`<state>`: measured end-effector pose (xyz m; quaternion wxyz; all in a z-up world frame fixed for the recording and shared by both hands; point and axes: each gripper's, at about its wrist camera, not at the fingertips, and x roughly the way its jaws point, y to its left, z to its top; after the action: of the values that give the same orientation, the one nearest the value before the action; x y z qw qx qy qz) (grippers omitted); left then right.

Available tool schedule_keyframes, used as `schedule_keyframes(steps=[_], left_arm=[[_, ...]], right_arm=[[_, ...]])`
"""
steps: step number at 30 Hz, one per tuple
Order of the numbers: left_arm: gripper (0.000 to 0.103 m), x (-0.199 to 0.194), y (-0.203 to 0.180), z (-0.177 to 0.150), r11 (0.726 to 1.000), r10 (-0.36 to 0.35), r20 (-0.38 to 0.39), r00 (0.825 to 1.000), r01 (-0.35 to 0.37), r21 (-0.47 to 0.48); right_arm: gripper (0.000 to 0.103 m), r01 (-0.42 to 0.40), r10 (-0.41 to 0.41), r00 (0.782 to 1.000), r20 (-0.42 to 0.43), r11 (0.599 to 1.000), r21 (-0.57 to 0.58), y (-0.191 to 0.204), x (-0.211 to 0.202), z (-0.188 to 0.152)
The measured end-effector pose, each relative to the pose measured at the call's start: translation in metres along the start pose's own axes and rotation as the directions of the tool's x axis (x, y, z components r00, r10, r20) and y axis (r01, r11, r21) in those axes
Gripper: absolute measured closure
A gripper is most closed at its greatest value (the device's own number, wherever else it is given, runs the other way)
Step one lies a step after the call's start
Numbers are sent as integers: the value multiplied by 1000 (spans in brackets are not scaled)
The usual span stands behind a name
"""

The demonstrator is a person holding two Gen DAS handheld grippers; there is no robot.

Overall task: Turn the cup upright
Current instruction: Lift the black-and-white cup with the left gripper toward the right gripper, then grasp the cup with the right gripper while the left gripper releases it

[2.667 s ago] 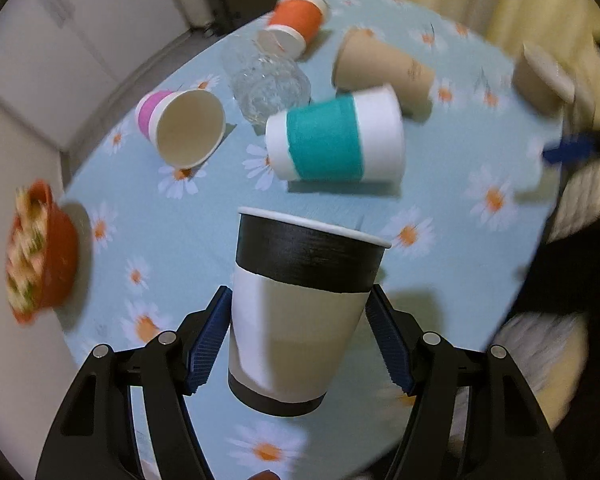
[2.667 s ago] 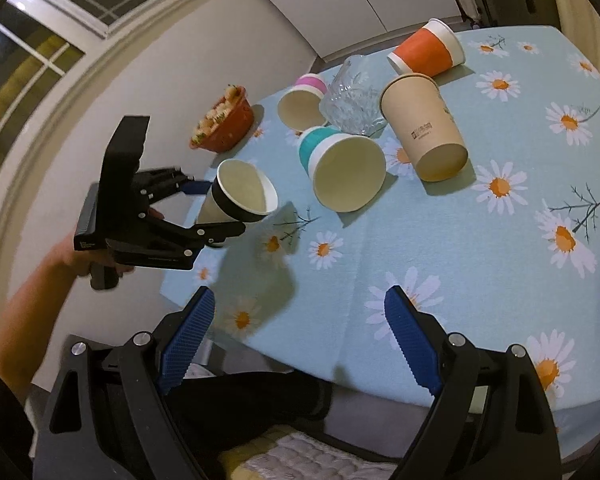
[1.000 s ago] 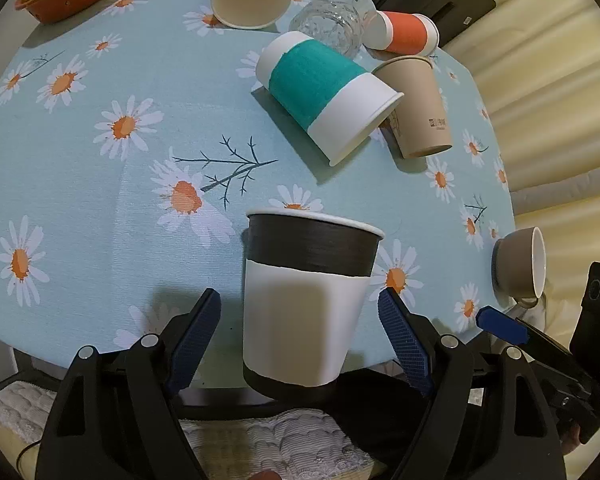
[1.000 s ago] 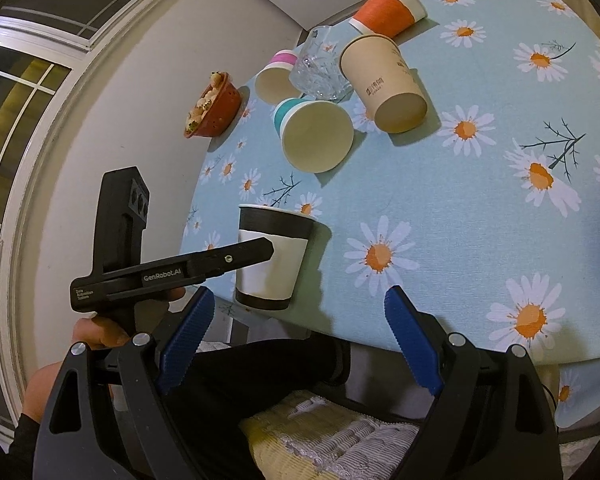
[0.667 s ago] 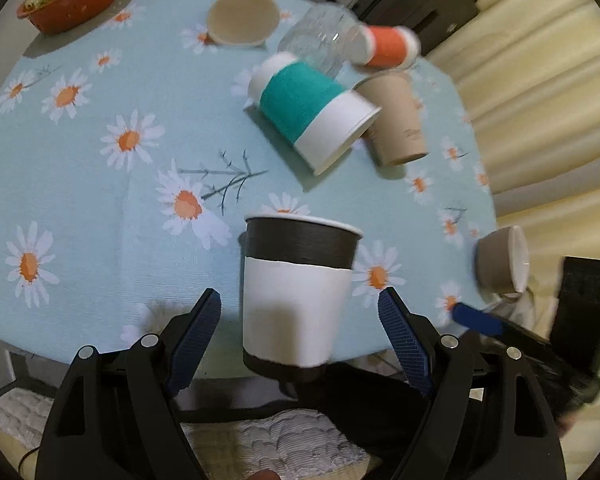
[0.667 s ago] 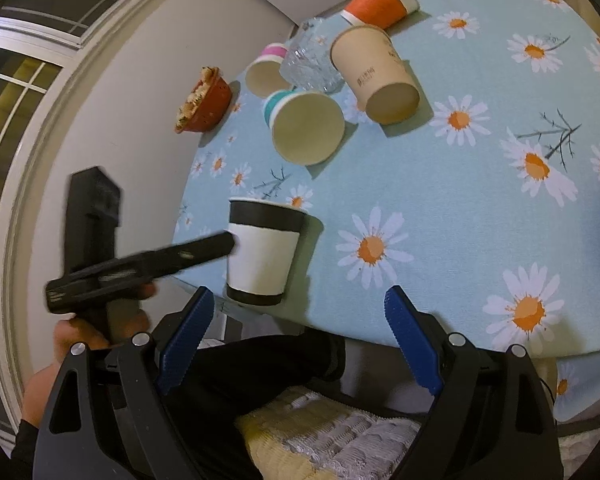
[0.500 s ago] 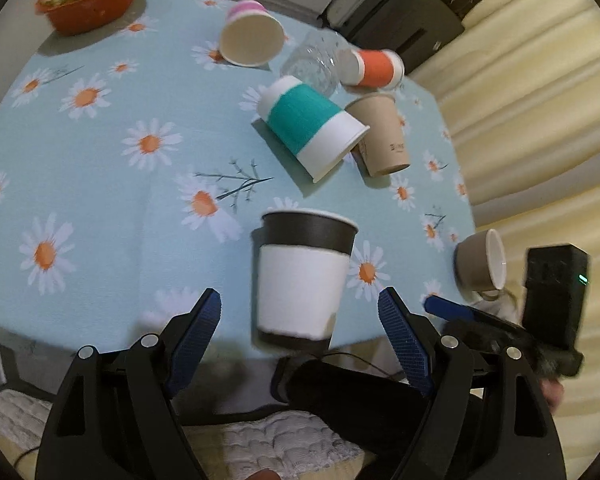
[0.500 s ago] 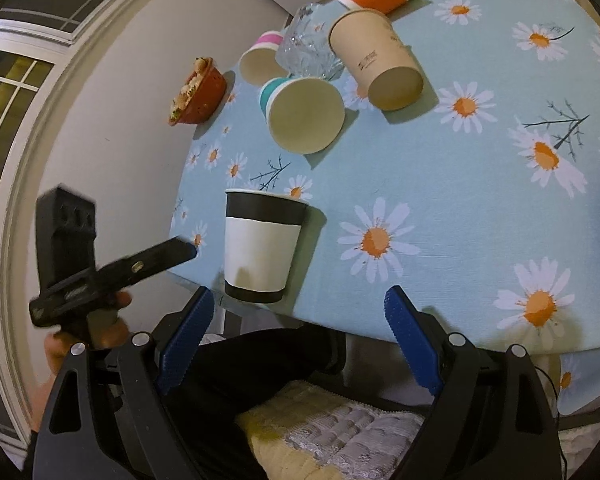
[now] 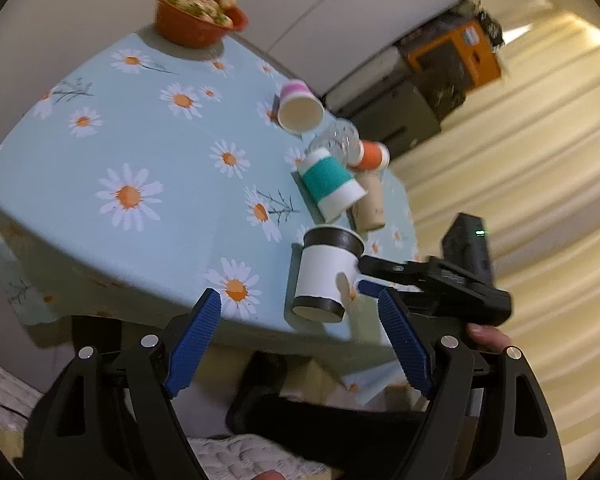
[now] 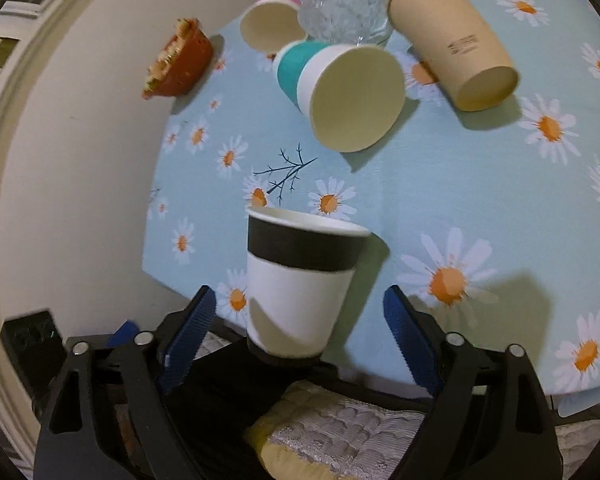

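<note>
A black-and-white paper cup (image 9: 326, 274) stands upright at the near edge of the daisy tablecloth (image 9: 152, 152). It also shows in the right wrist view (image 10: 300, 284). My left gripper (image 9: 298, 336) is open and empty, drawn back off the table to the cup's left. My right gripper (image 10: 298, 340) is open with the cup between its blue fingers (image 10: 406, 338), not touching it. The right gripper also shows beside the cup in the left wrist view (image 9: 436, 280).
A teal cup (image 10: 340, 92), a tan cup (image 10: 452, 40), a pink cup (image 10: 270, 22), an orange cup (image 9: 370, 156) and a clear glass (image 10: 344, 0) lie on their sides farther back. A red bowl of food (image 9: 196, 16) stands at the far corner.
My left gripper let go of the cup, which now stands upright on the table, and pulled back to the left. My right gripper moved in around the cup.
</note>
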<state>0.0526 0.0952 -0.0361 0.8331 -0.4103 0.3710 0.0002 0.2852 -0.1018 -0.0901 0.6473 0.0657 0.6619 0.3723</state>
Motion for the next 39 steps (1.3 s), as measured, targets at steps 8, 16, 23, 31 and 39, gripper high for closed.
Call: schedule_keyframes(steps=[8, 16, 23, 31, 39], left_arm=[[24, -14, 12, -16, 997, -67, 82, 994, 69, -21], [24, -5, 12, -14, 986, -158, 106, 982, 163, -40], [24, 2, 20, -15, 979, -190, 98, 977, 196, -54], [24, -5, 28, -6, 966, -243, 132, 961, 252, -52], [24, -12, 31, -1, 957, -279, 163, 946, 288, -36]], right_arm=[[26, 81, -81, 996, -23, 997, 8, 6, 19, 9], [35, 100, -99, 995, -32, 995, 30, 6, 26, 13], [35, 134, -134, 991, 22, 991, -7, 15, 12, 6], [36, 174, -156, 966, 208, 982, -71, 35, -23, -9], [36, 240, -129, 871, 474, 953, -183, 65, -49, -33]])
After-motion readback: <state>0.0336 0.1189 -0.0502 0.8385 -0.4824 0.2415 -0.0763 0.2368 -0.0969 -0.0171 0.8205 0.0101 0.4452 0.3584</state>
